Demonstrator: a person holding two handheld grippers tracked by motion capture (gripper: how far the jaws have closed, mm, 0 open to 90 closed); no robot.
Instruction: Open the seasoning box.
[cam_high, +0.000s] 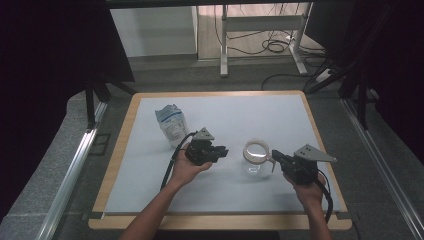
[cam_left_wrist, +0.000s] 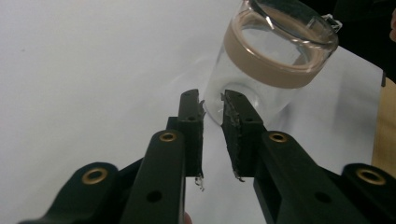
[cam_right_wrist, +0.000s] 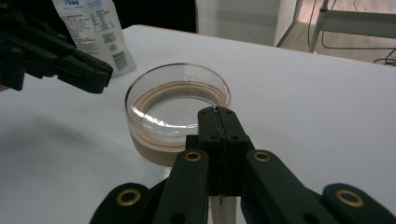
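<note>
Now, right tongs (cam_right_wrist: 218, 114) shut tight on the thin handle (cam_right_wrist: 220, 211) of the jug (cam_right_wrist: 177, 107), jaws meeting with only that strip between them. Left tongs (cam_left_wrist: 212, 100) nearly shut, a narrow gap between the jaws and nothing in it, hanging just beside the jug's wall, not touching. Jug (cam_high: 256, 159) upright on the bench (cam_high: 280, 115), right of middle, mouth open and empty as far as can be seen. Bag (cam_high: 171, 124) standing well apart, at the back left.

Probably a holding step: keeping the jug steady for whatever goes in.

- Keep the right grip firm and the wrist level; a thin handle turns easily, and glass slides on a smooth bench.
- Do not lift or tilt the jug by the handle alone.
- Open the left tongs wide before reaching for anything; so narrow a gap takes nothing in.
- Keep the left jaws off the glass rim; a knock there could tip or chip it.
- Take the bag high up and carry it upright.
</note>
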